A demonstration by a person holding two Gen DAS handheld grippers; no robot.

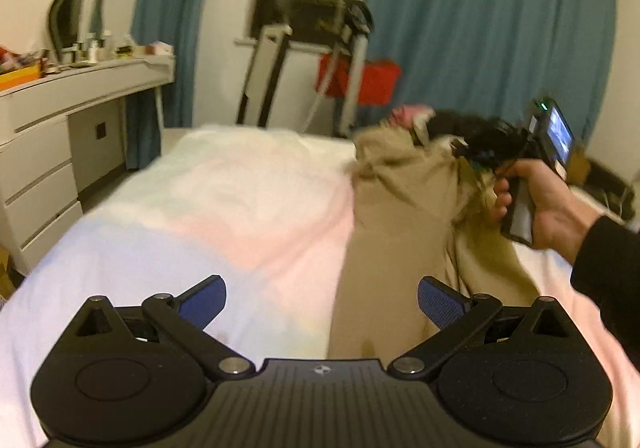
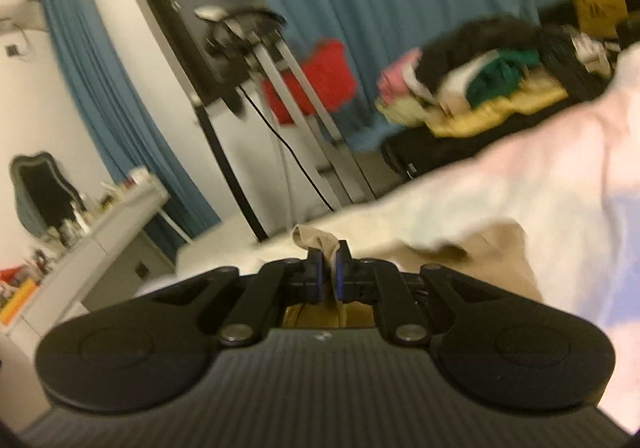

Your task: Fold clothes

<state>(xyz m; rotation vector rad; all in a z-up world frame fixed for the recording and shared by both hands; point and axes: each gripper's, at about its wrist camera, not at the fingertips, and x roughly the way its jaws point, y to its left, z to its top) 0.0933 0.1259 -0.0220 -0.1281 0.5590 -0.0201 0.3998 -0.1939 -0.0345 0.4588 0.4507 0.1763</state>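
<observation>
The khaki garment (image 1: 404,216), one piece as far as we can tell, lies along the right half of the bed (image 1: 224,216) in our left wrist view, its upper end lifted off the pale sheet and bunched at the right gripper (image 1: 460,146), whose fingertips are blurred and buried in the cloth. Our right hand (image 1: 544,204) grips that tool's handle beside the garment's raised edge, a dark sleeve behind it. The left gripper (image 1: 322,302) hangs low over the near end of the bed with its two blue pads spread wide, nothing between them; the right pad sits over the garment's lower edge, the left over bare sheet. The whole left half of the bed is open sheet, running to the edge that faces the white drawer unit (image 1: 44,168). Two teal curtains (image 1: 492,36) hang behind. In the right wrist view, the right gripper (image 2: 329,268) has its jaws pressed together on a fold of the khaki garment (image 2: 316,240), which sticks up just past the tips. More khaki shows below the pads and to the right under the tilted white sheet. Beyond the bed's far edge lies one heap of mixed clothes (image 2: 480,80), too blurred for us to count.
</observation>
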